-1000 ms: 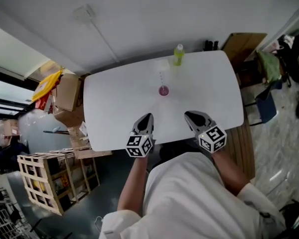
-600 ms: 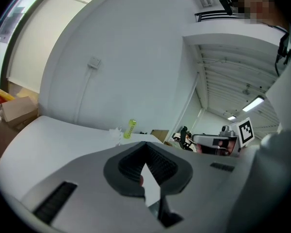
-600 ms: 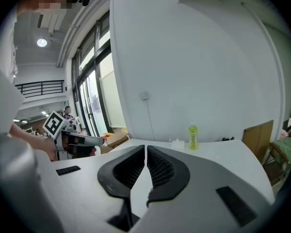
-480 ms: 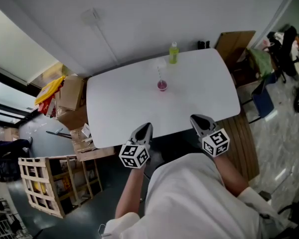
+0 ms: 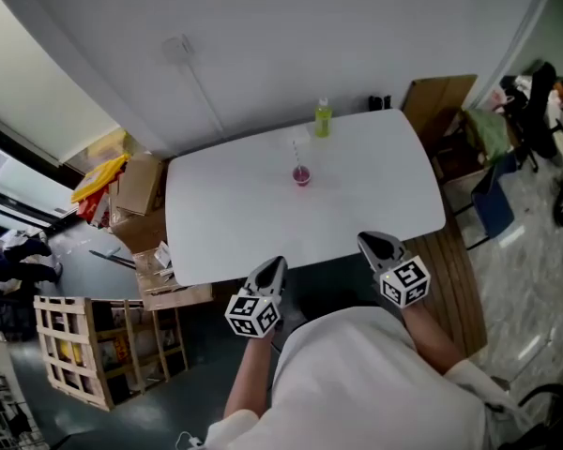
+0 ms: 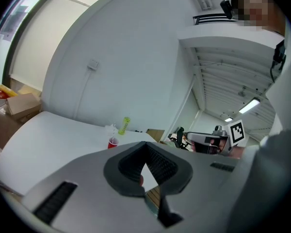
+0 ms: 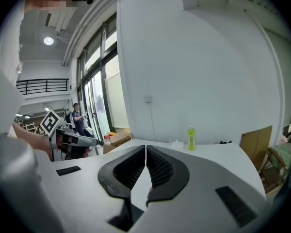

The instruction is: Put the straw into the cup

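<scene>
A small red cup [image 5: 301,176] stands on the white table [image 5: 225,223], toward its far side, with a thin straw [image 5: 296,154] rising from it. In the left gripper view the red cup [image 6: 113,142] shows far off beyond the jaws. My left gripper [image 5: 276,263] and right gripper [image 5: 369,240] hang side by side in front of the table's near edge, well short of the cup. Both are shut, jaw tips touching, with nothing between them [image 6: 146,144] [image 7: 145,147]. The right gripper view does not show the cup.
A green bottle [image 5: 322,118] stands at the table's far edge beside a clear crumpled item [image 6: 109,128]. Cardboard boxes [image 5: 131,190] and a wooden crate [image 5: 75,345] lie left of the table. A brown board [image 5: 433,111] and a chair [image 5: 495,200] stand at the right.
Both grippers have drawn back from over the table's near edge toward the person, and the view has pulled away from the table. The cup and straw have not moved.
</scene>
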Demonstrator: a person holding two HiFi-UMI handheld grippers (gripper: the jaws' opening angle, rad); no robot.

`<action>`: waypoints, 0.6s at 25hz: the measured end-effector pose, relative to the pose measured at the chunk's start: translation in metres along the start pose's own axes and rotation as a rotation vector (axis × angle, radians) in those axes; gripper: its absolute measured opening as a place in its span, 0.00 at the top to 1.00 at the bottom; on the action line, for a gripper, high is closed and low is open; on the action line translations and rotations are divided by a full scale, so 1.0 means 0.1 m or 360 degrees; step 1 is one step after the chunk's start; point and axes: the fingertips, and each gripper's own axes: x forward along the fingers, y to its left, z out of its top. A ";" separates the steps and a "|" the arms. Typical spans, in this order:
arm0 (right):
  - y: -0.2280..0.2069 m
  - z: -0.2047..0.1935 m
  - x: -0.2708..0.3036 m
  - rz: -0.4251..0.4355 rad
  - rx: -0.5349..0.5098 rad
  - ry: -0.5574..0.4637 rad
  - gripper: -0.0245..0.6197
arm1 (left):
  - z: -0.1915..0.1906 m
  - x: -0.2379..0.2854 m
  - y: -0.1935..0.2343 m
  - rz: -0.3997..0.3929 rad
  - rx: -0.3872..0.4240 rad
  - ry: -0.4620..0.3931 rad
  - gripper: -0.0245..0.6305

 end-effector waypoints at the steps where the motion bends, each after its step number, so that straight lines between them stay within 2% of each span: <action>1: -0.02 0.01 -0.01 0.0012 0.0000 -0.0001 0.90 | -0.01 -0.02 -0.02 0.0007 -0.0005 -0.0009 0.96; 15: -0.11 0.11 -0.14 0.0150 -0.0042 0.0004 0.90 | -0.01 -0.05 -0.18 0.0132 -0.0054 -0.0061 0.96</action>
